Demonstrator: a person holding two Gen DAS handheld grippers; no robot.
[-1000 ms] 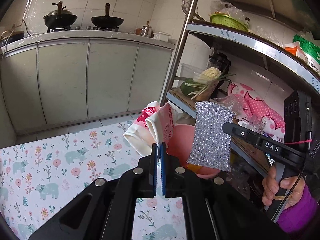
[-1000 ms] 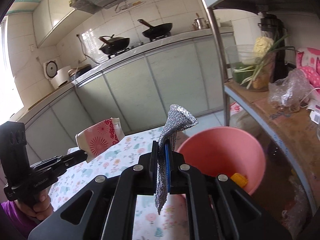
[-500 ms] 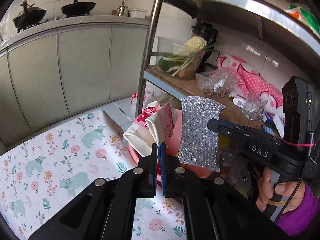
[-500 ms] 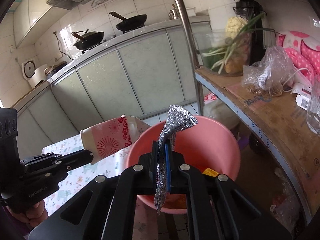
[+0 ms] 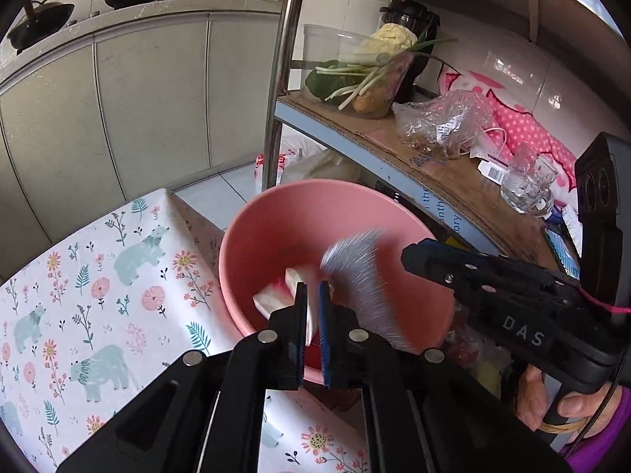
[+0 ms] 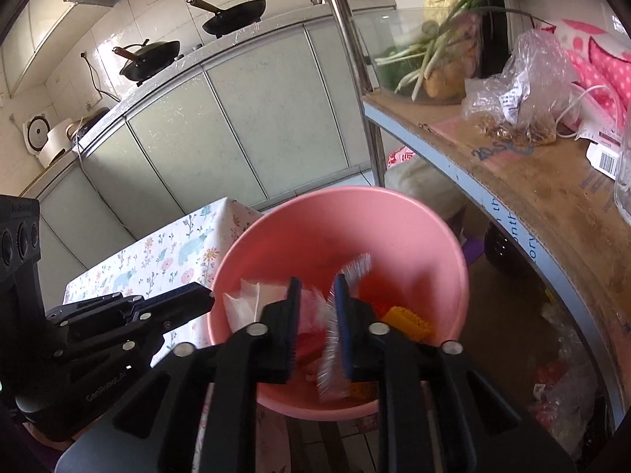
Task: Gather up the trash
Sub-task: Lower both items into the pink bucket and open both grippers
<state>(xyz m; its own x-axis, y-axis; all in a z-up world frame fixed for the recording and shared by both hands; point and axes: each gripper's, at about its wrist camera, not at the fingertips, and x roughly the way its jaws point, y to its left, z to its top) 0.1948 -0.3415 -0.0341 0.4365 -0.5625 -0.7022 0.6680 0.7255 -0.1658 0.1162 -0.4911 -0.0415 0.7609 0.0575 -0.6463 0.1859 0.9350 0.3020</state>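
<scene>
Grippers angle down over the pink basin [image 5: 252, 236], both opening: the left gripper [image 5: 312, 307] above the loose white-and-red wrapper [image 5: 276, 295], the right gripper [image 6: 317, 307] with the blurred silver scouring cloth [image 6: 331, 339] slipping free between its jaws.

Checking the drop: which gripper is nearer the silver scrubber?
Right. The right gripper has the blurred silver scrubber between its opening fingers over the pink bowl; the left gripper is beside it.

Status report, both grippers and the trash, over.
Left gripper opening, paper cup dropping. Right gripper opening, silver scrubber falling loose between jaws. Both over pink basin. Nothing blocking.
</scene>
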